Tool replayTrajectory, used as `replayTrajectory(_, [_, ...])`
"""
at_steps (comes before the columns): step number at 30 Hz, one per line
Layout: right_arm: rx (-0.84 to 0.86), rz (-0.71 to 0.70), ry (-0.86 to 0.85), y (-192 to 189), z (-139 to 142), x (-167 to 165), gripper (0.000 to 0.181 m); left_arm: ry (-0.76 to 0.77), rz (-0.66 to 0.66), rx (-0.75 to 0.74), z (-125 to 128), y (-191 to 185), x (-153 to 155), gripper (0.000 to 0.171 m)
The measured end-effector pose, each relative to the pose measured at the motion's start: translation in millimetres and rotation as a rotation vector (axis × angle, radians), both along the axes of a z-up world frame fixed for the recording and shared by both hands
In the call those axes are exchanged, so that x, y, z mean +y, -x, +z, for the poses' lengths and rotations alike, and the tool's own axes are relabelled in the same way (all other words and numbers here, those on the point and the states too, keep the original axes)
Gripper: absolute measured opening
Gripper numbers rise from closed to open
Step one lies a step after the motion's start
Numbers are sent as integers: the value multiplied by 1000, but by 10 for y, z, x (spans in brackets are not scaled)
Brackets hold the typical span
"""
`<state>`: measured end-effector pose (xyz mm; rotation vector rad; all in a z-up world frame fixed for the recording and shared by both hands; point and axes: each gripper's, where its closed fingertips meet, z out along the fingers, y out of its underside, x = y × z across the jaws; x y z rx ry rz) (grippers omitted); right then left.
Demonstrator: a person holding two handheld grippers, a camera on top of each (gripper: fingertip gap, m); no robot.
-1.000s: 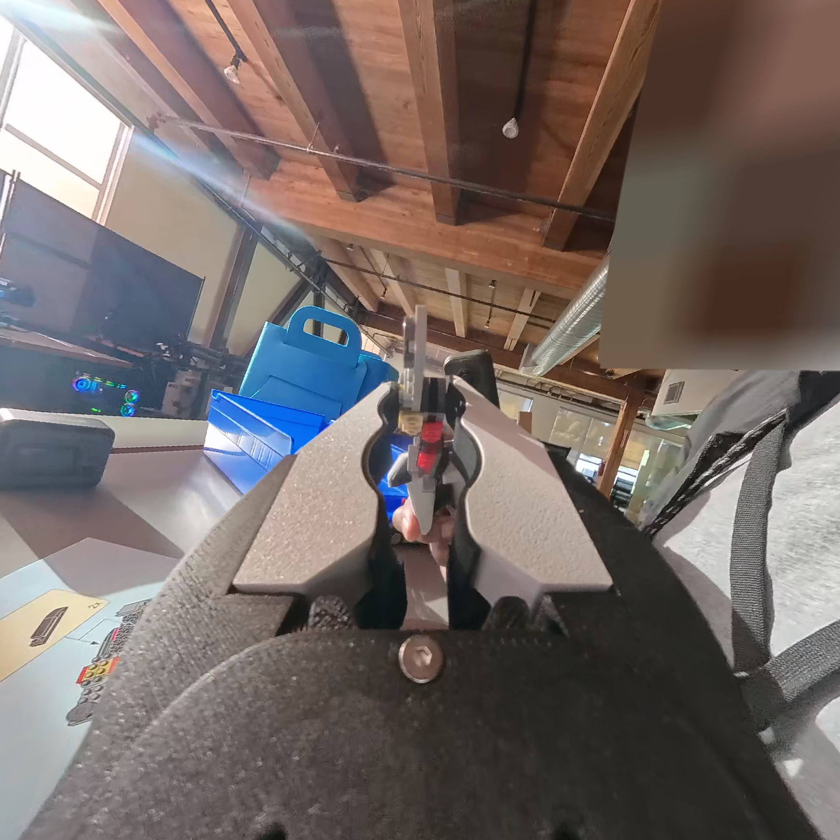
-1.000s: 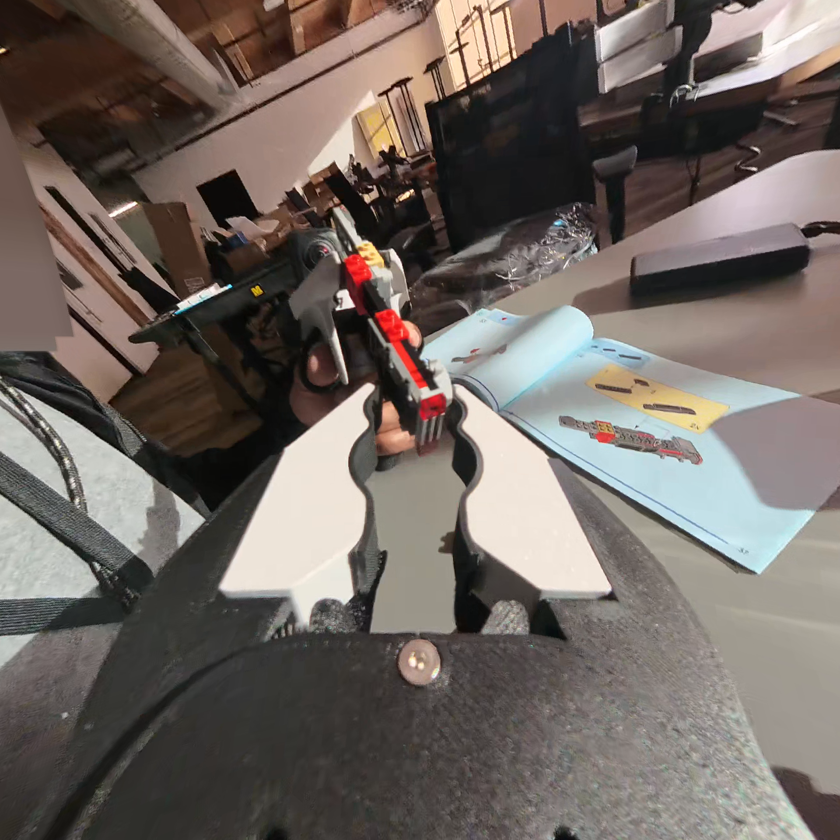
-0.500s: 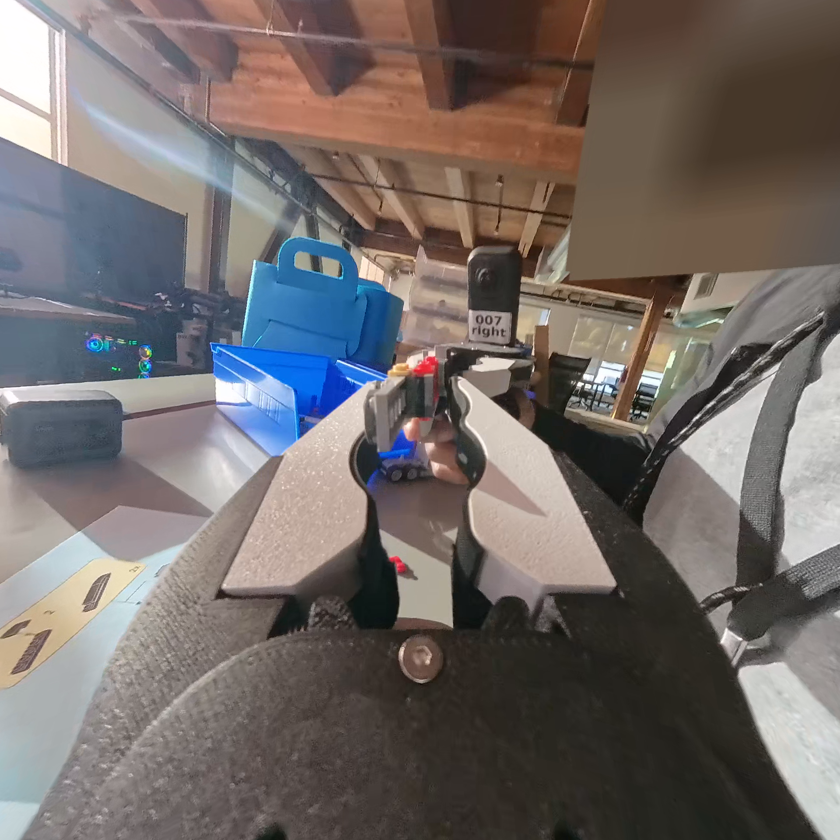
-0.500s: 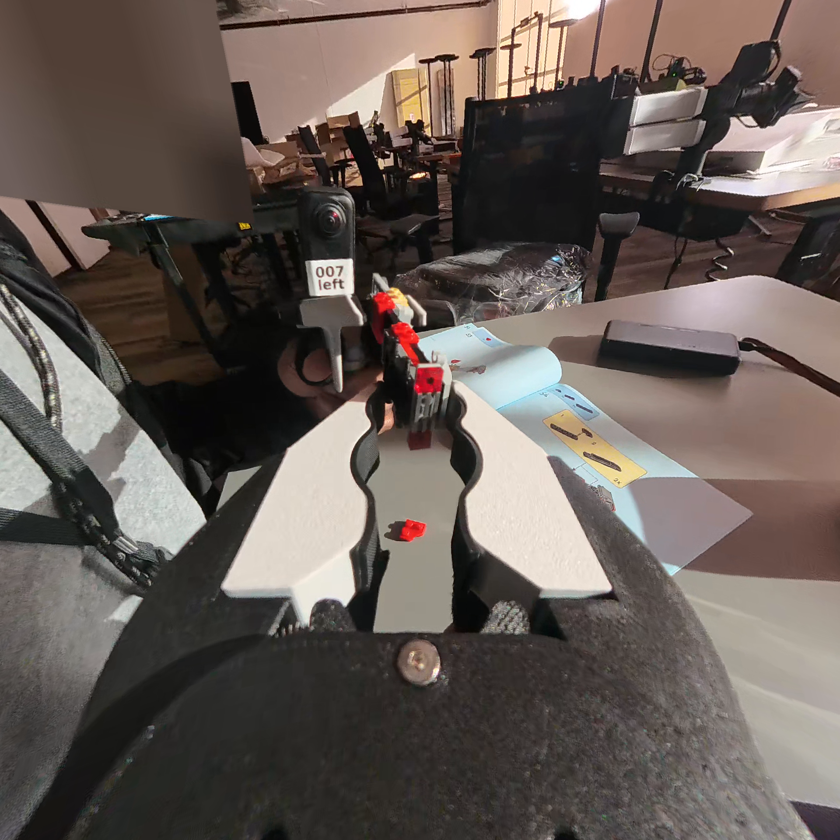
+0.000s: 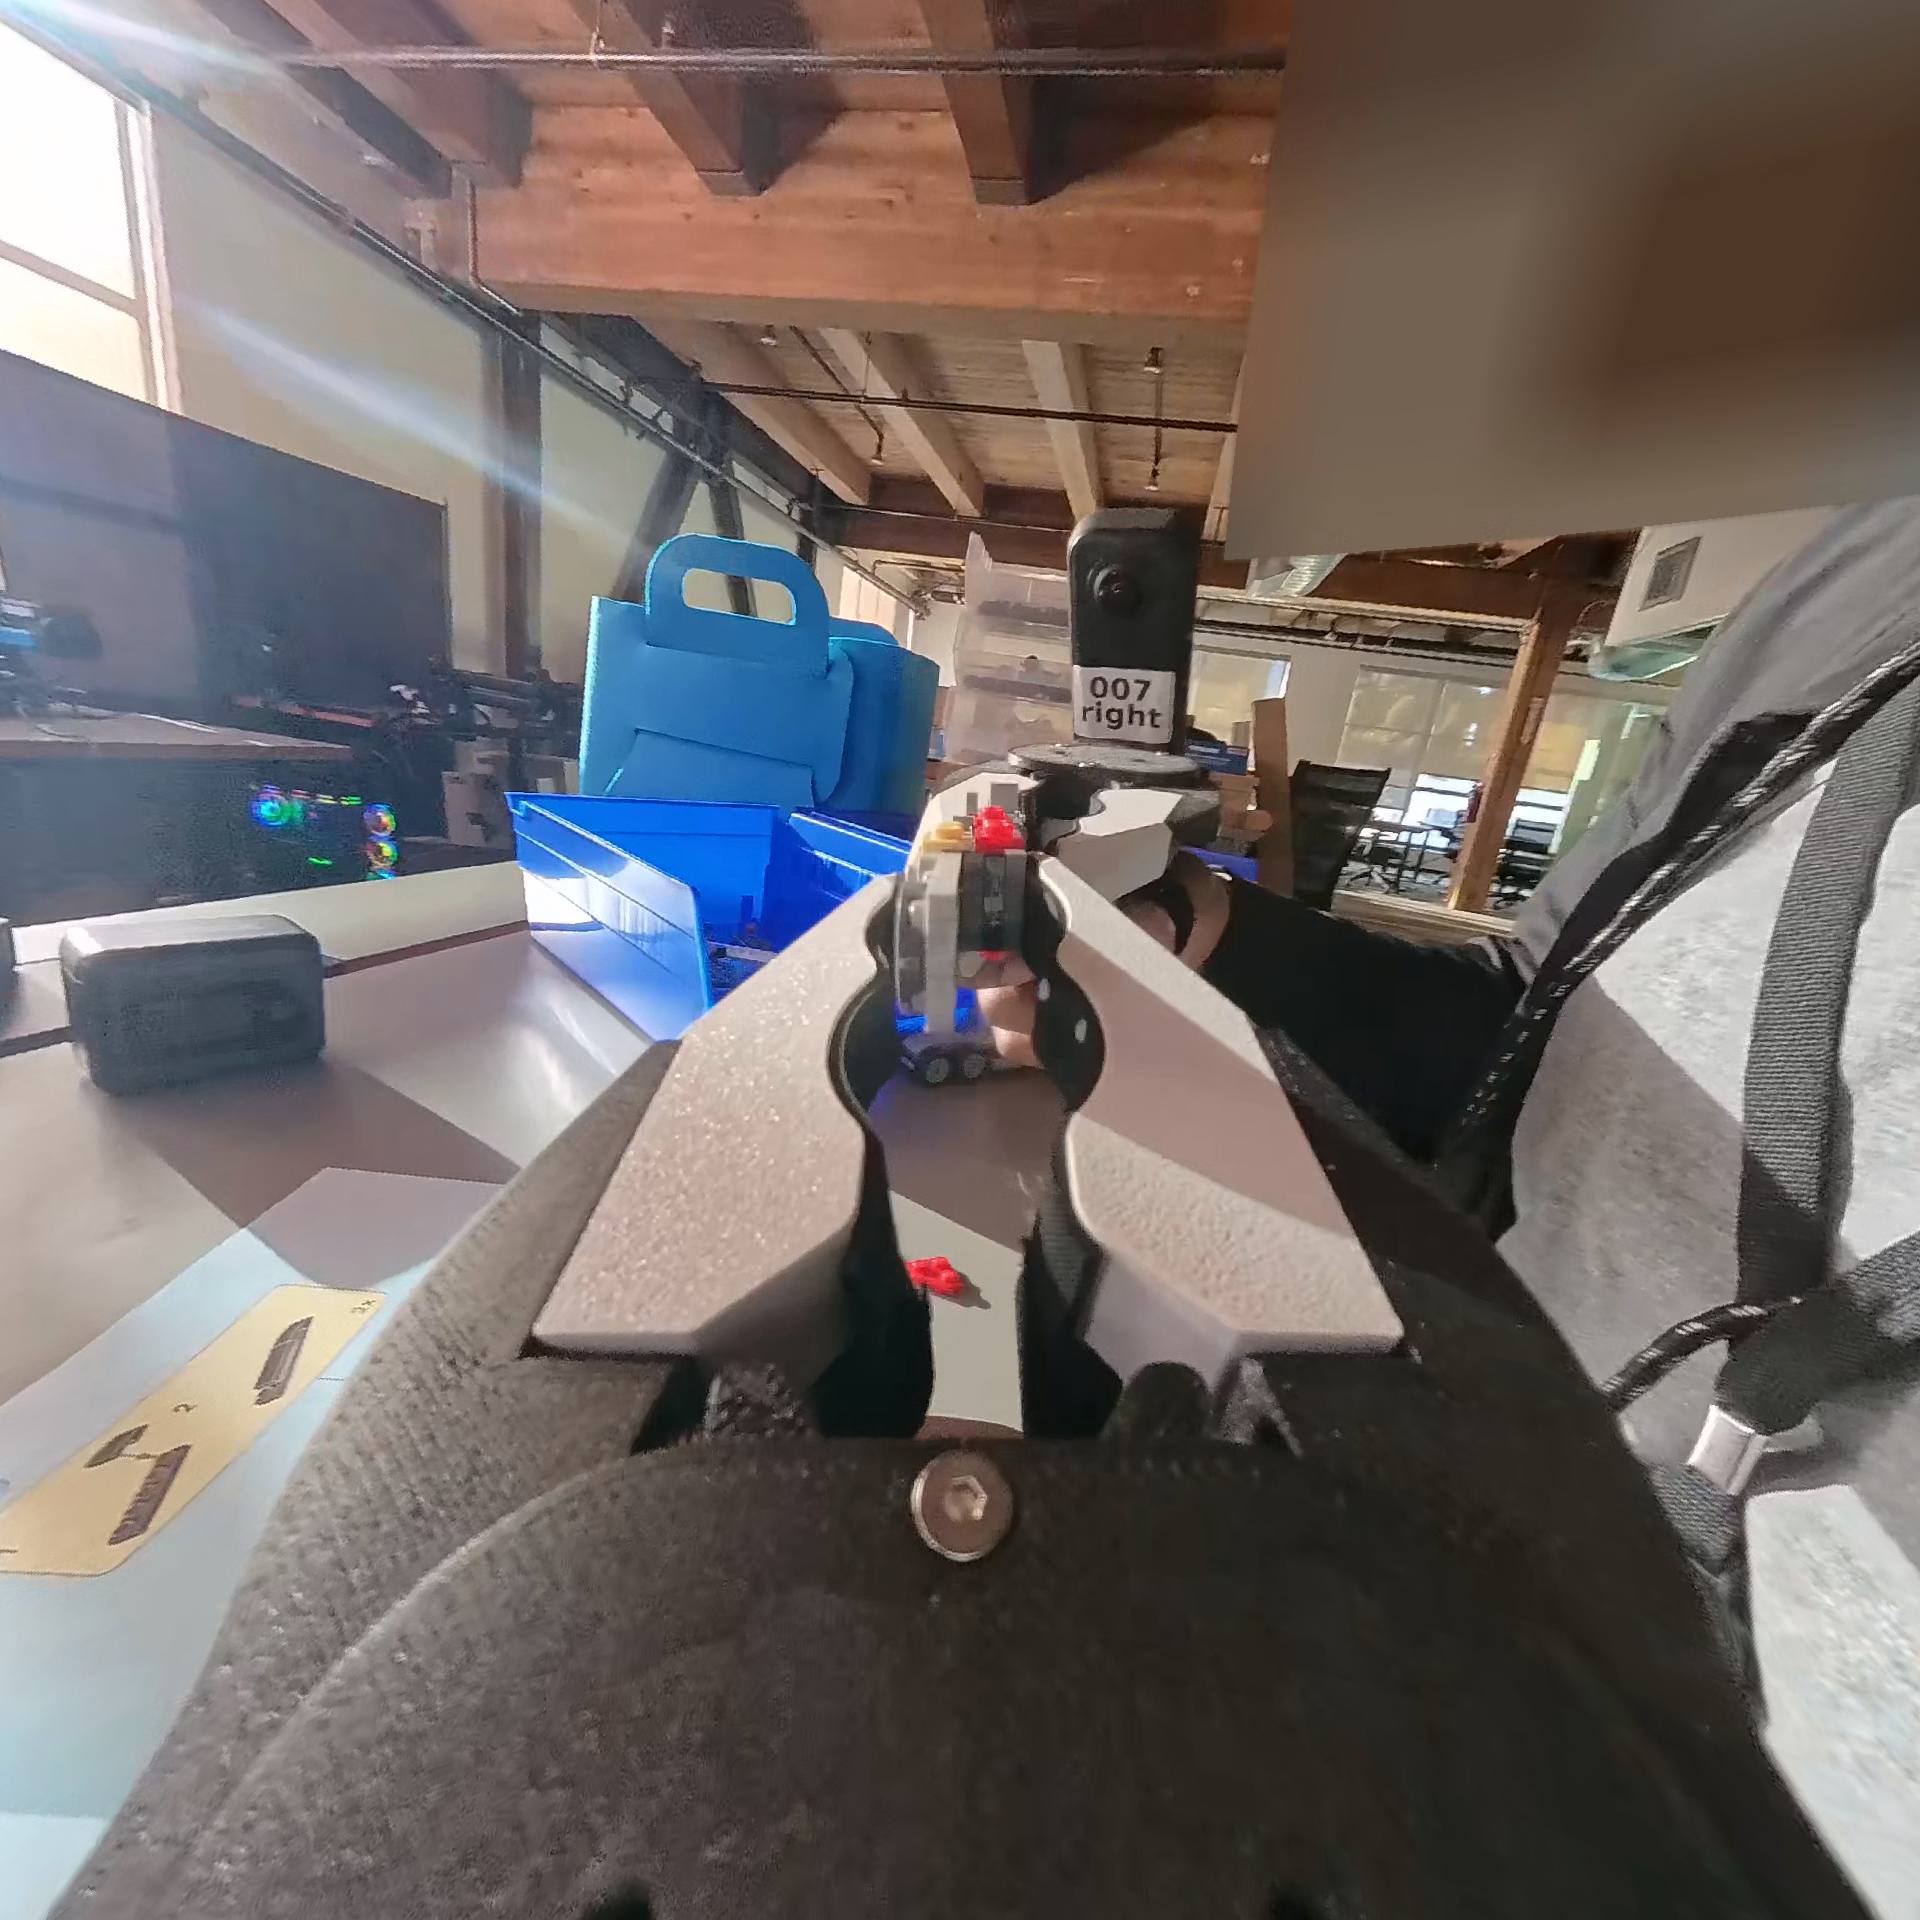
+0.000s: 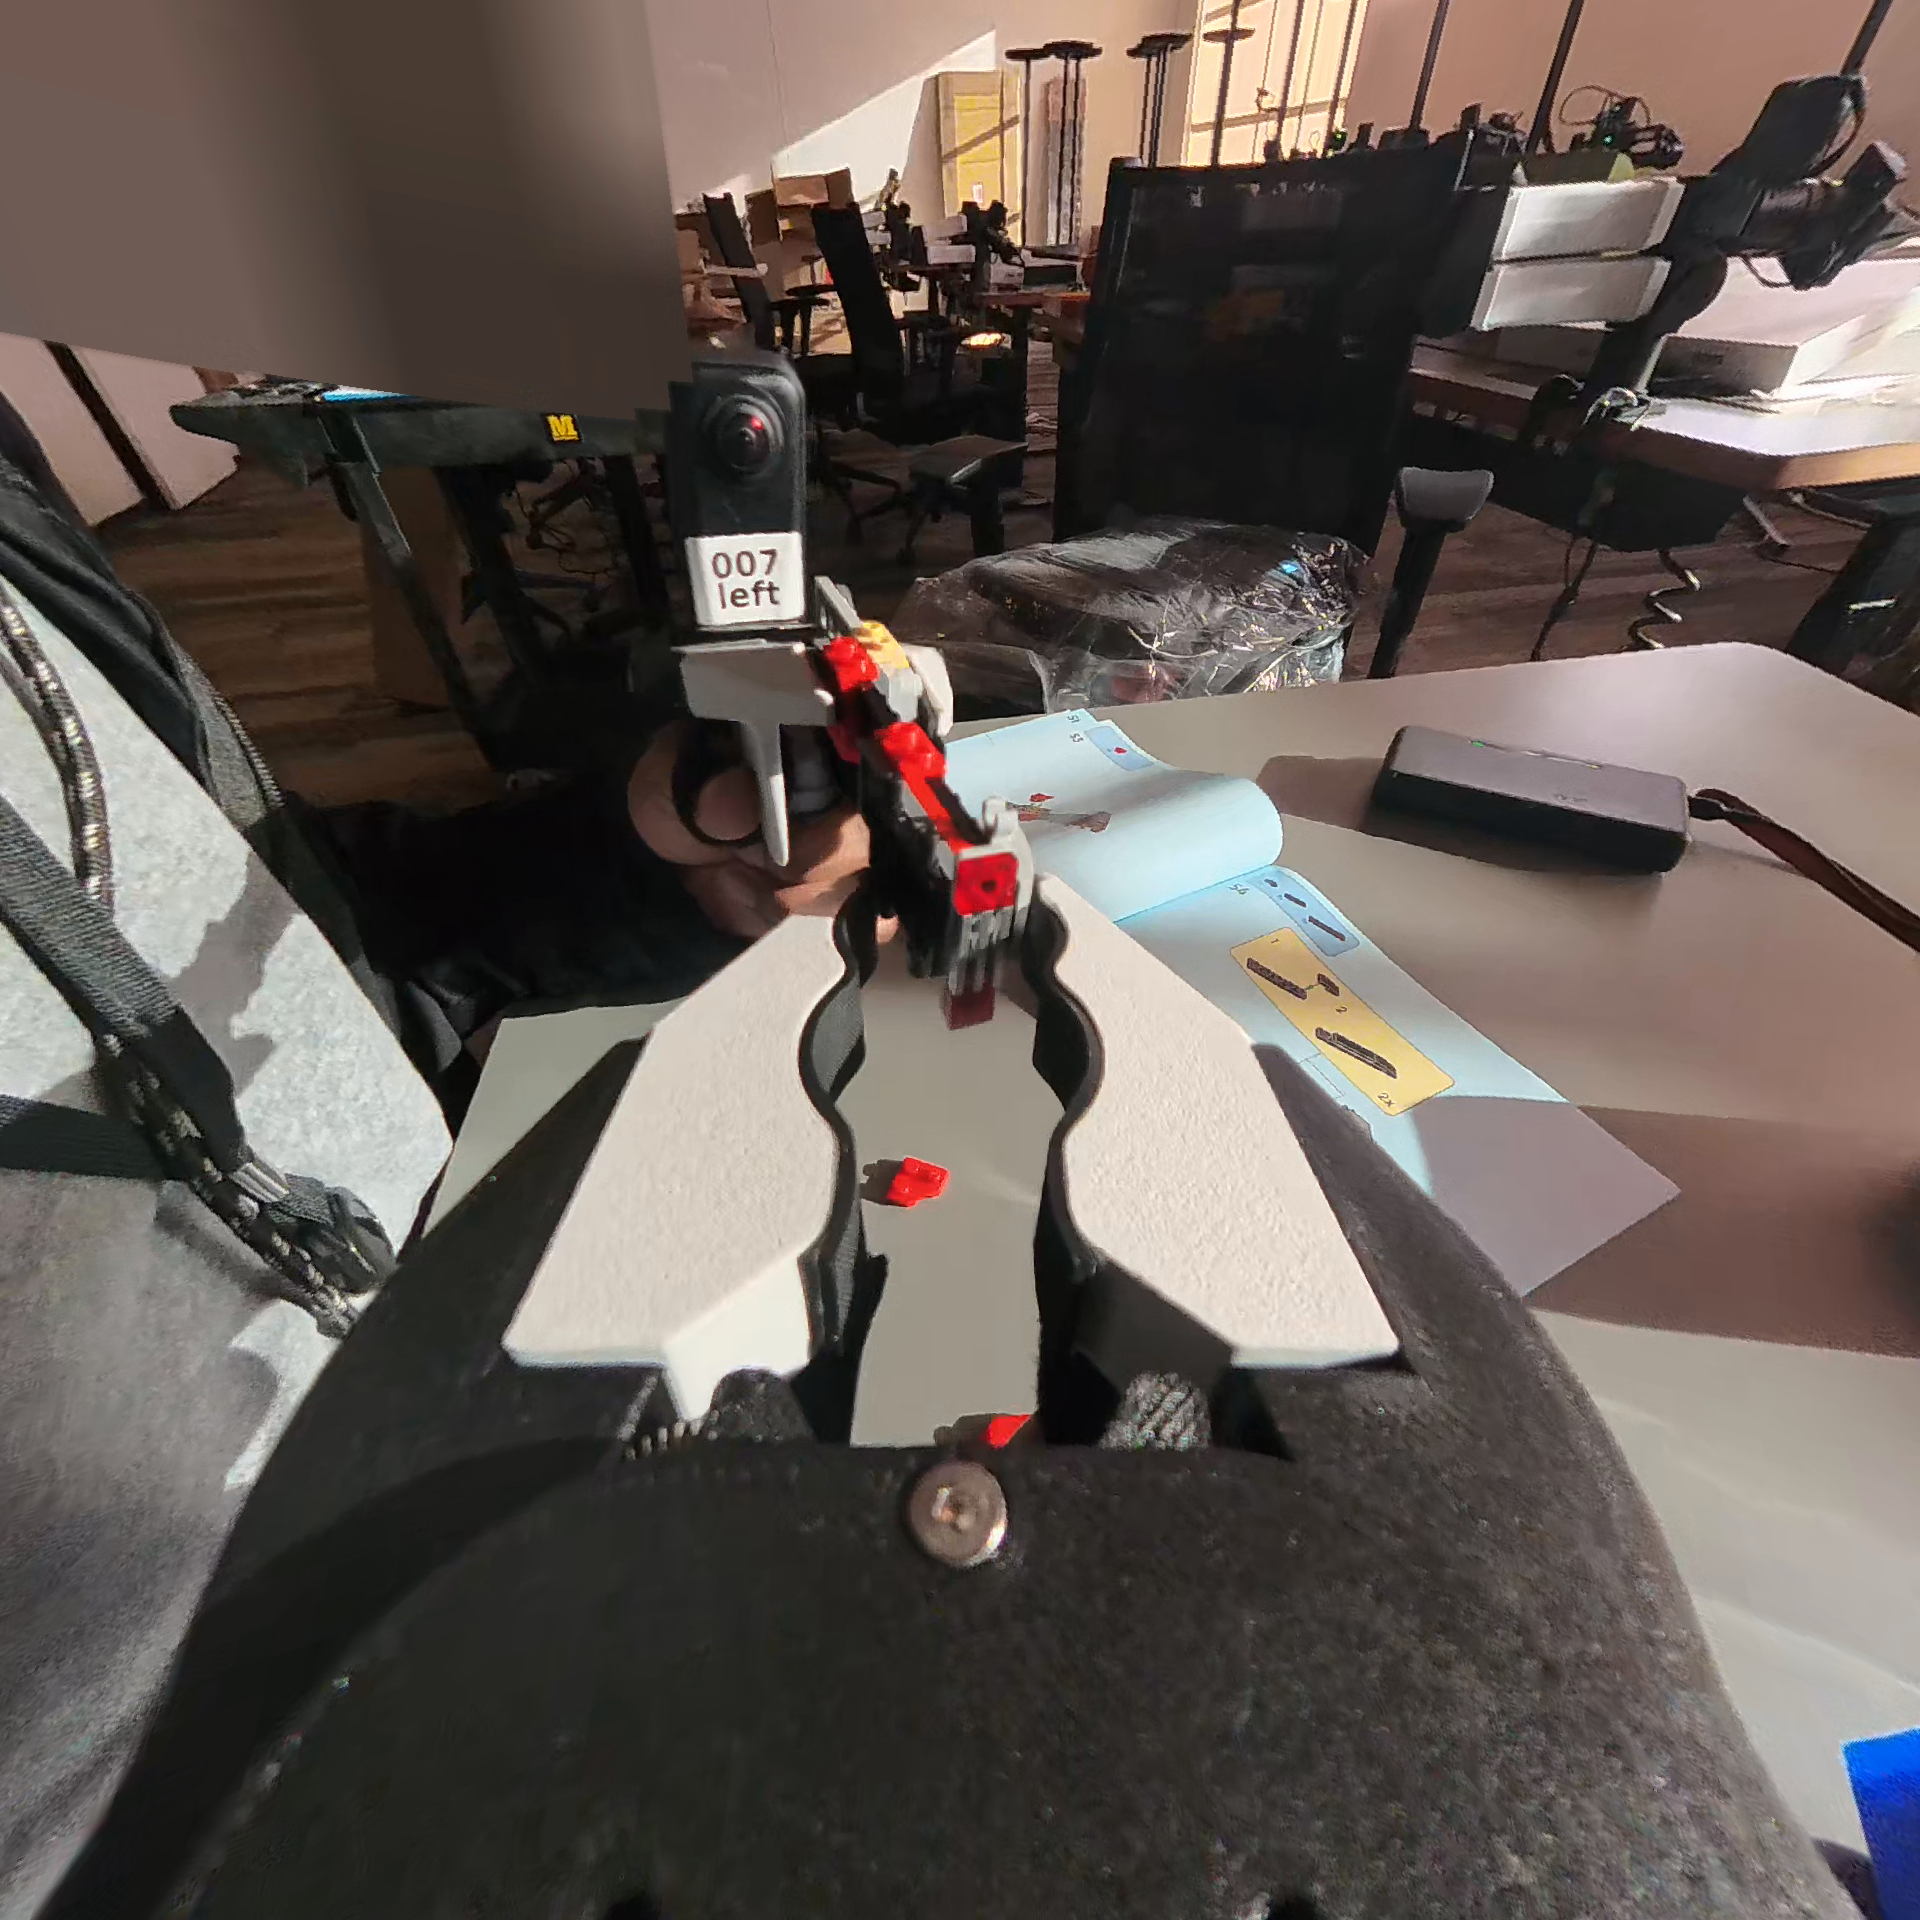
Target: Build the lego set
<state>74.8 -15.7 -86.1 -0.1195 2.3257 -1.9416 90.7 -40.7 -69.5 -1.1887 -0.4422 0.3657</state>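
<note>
A long grey, black and red lego model point(image 6: 914, 769) is held in the air between my two grippers, above the grey table point(image 6: 1558, 987). My right gripper point(image 6: 945, 925) is shut on its near end, which has a red block. My left gripper point(image 5: 966, 914) is shut on the other end, seen as grey plates with red and yellow studs point(image 5: 961, 883). Each gripper faces the other: the left one shows in the right wrist view point(image 6: 790, 696), the right one in the left wrist view point(image 5: 1112, 842). A small red piece point(image 6: 914, 1179) lies on the table below; it also shows in the left wrist view point(image 5: 935, 1273).
An open instruction booklet point(image 6: 1340, 1039) lies to the right of the model, and also shows in the left wrist view point(image 5: 156, 1455). A black power bank point(image 6: 1527, 810) lies behind it. Blue bins point(image 5: 634, 894), a blue bag point(image 5: 727, 707) and a small wheeled lego part point(image 5: 945, 1062) sit beyond my left gripper. The tips of one gripper are about 4 centimetres away from the tips of the other. Left tips and right tips are each some 15 centimetres from the small red piece point(image 6: 914, 1179).
Both grippers have tilted down from pointing upward to about level and brought the model lower over the table. The small red piece now shows on the table under them.
</note>
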Motion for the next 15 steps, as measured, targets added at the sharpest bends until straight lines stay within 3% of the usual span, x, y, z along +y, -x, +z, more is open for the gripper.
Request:
replayTrajectory(7, [-114,-201,-109,191,-234,221,38,-38,155,32,71,109,-236,20])
replayTrajectory(12, [-122,-406,-419,218,-1016,539,37,-30,156,31,60,122,-200,20])
replayTrajectory(15, [-91,-437,-516,133,-1259,601,37,0,151,22,20,132,-154,20])
